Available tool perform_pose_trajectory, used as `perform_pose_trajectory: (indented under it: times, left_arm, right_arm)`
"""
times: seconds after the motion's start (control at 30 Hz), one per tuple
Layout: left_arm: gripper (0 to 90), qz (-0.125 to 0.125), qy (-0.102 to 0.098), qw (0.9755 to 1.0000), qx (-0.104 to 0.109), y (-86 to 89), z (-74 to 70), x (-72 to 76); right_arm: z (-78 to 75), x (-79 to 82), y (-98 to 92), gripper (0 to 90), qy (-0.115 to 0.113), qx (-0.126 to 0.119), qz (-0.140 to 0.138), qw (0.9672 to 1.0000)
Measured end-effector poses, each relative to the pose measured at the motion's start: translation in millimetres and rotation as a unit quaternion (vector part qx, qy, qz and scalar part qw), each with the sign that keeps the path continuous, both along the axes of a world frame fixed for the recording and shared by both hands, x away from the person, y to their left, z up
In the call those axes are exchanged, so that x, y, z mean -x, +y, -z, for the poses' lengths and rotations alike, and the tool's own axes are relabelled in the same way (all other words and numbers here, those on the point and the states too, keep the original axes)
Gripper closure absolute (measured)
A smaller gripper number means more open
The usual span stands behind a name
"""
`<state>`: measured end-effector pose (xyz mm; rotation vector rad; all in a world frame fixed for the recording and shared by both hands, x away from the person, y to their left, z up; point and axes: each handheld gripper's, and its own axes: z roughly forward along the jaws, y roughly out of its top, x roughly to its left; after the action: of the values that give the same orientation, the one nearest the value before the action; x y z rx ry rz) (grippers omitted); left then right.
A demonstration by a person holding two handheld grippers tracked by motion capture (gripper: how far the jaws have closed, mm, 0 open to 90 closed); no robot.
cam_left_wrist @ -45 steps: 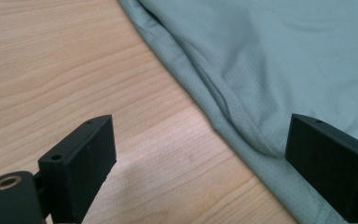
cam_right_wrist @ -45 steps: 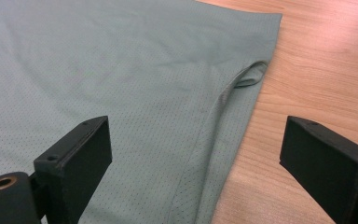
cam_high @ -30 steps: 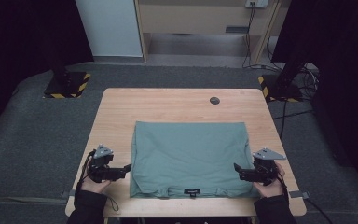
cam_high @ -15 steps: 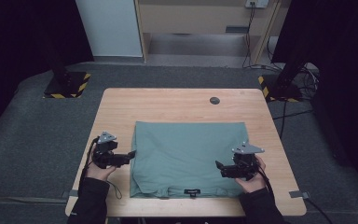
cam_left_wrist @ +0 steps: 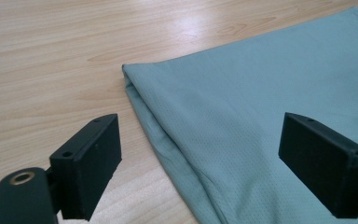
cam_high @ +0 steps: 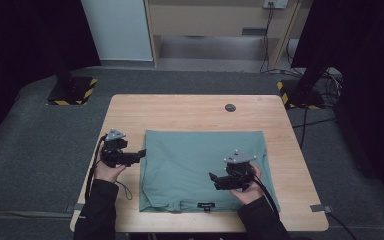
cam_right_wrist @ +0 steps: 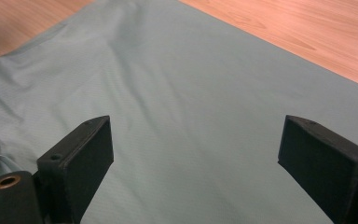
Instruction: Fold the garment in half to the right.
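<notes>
Garment: folded teal shirt (cam_high: 205, 170) lies flat, mid-table (cam_high: 180, 107), collar label toward the near edge, ready for another fold.
Left tool (cam_high: 141, 153): jaws apart, empty, poised at the shirt's left folded edge (cam_left_wrist: 142, 107), likely to pinch it.
Right tool (cam_high: 212, 179): jaws apart, empty, above the cloth.
Change: right tool came inward from the right edge; left tool moved farther up its side.
</notes>
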<state>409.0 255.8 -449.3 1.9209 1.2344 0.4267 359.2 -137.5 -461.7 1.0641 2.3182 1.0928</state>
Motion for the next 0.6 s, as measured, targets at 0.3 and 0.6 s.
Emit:
perform_pose_trajectory:
  times: [0.3, 0.6]
  left_arm:
    - [13.5, 0.009, 0.002, 0.9999, -0.011, 0.0, -2.1, -17.4]
    - [14.0, 0.010, 0.006, 0.9997, -0.020, -1.4, -1.7, -35.1]
  right_arm:
    - [-0.5, 4.3, 30.4, 10.3, -0.004, 0.007, -0.025, 0.9997]
    - [4.5, 8.7, 55.1, 10.3, -0.003, 0.005, -0.043, 0.9990]
